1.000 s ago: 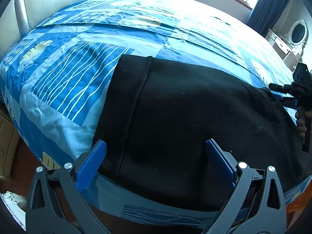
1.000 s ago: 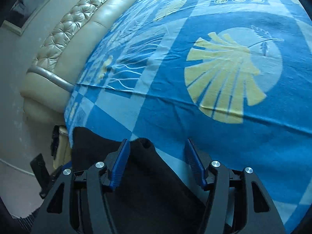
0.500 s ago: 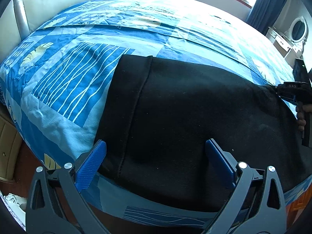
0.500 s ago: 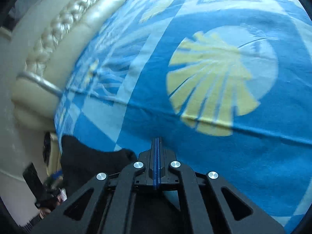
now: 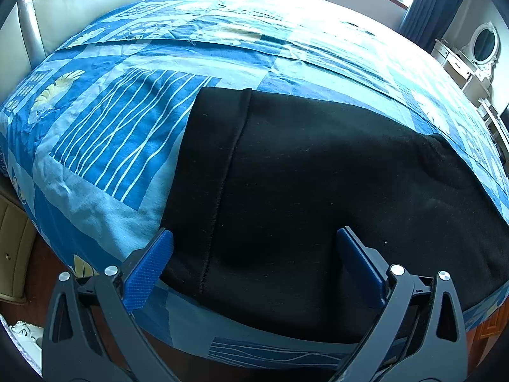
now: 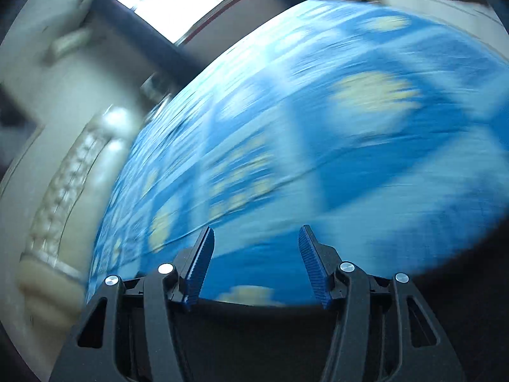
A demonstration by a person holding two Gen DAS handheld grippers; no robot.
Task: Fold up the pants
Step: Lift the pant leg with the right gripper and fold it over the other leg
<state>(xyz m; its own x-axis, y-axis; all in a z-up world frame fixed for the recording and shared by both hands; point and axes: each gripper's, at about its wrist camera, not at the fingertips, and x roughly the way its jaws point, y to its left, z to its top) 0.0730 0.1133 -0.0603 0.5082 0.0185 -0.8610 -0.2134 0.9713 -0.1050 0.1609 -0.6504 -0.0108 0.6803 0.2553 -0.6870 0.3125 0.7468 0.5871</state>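
Black pants (image 5: 318, 191) lie flat across the near edge of the blue patterned bedspread (image 5: 127, 127), with a stitched hem band along their left side and a small rumple at the far right corner (image 5: 442, 159). My left gripper (image 5: 253, 238) hovers open just over the pants' near edge, and its blue pads (image 5: 152, 264) press on nothing. In the blurred right wrist view my right gripper (image 6: 256, 232) has its jaws opening with nothing between them, above the bedspread (image 6: 318, 127). Whether the dark band below it is the pants I cannot tell.
A cream padded headboard (image 5: 79, 6) runs along the far left, tufted in the right wrist view (image 6: 63, 191). A window with dark curtains (image 5: 413, 6) and a white dressing table with an oval mirror (image 5: 483, 44) stand beyond the bed. A wooden cabinet (image 5: 16, 238) sits lower left.
The right gripper shut at the pants' far right corner, then opened and swung away; it has left the left wrist view. The left gripper kept still.
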